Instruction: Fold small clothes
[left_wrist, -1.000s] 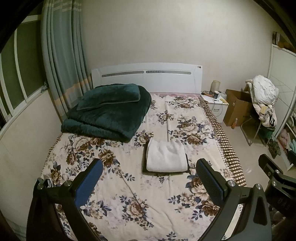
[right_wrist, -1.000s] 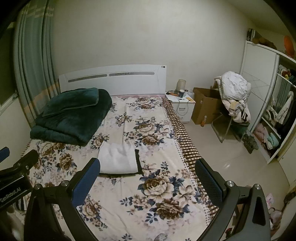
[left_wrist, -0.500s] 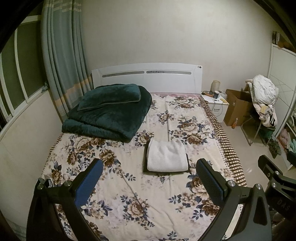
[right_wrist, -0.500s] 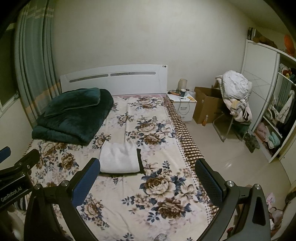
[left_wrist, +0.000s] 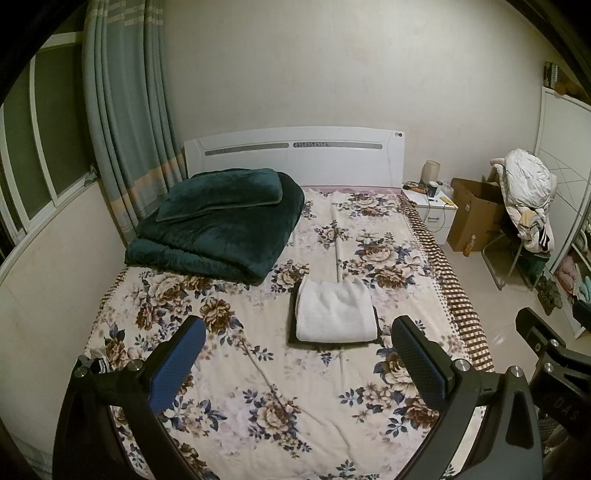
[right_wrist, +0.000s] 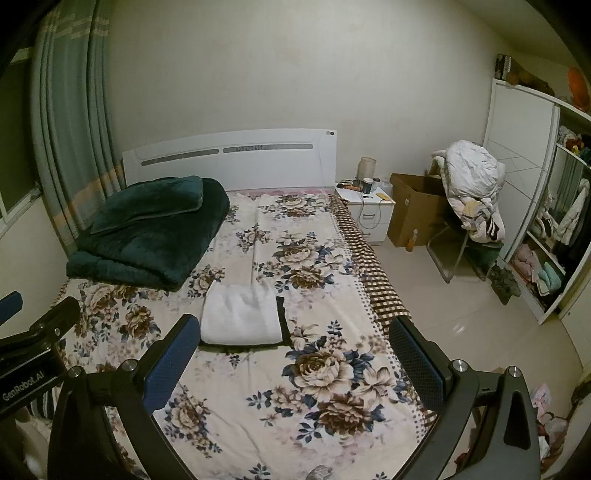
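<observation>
Both claws hang wide open over the foot of the bed, holding nothing. The left claw (left_wrist: 295, 354) has its blue-padded fingers spread apart above the flowered bedspread (left_wrist: 258, 387), and the right claw (right_wrist: 291, 350) is just the same, spread and empty, beside it.

Over the last second very little has changed. The view from each claw has shifted only slightly, as if the person is standing at the foot of the bed and barely drifting; neither claw has gone down toward the cloth or begun to close.

Beyond the fingers, near the middle of the bed, lies a white towel (left_wrist: 334, 312), folded into a neat rectangle and resting on top of a dark garment (left_wrist: 376, 321) whose edge shows along its right side and front. Both lie flat and have not moved. Farther back, by the headboard (left_wrist: 295, 155), sits a folded green blanket (left_wrist: 218, 229).

My guess is that the folding of this pile is either finished or has not started on the next piece: the claws are well apart from the cloth, so any further fold would need them to come forward and down first.
</observation>
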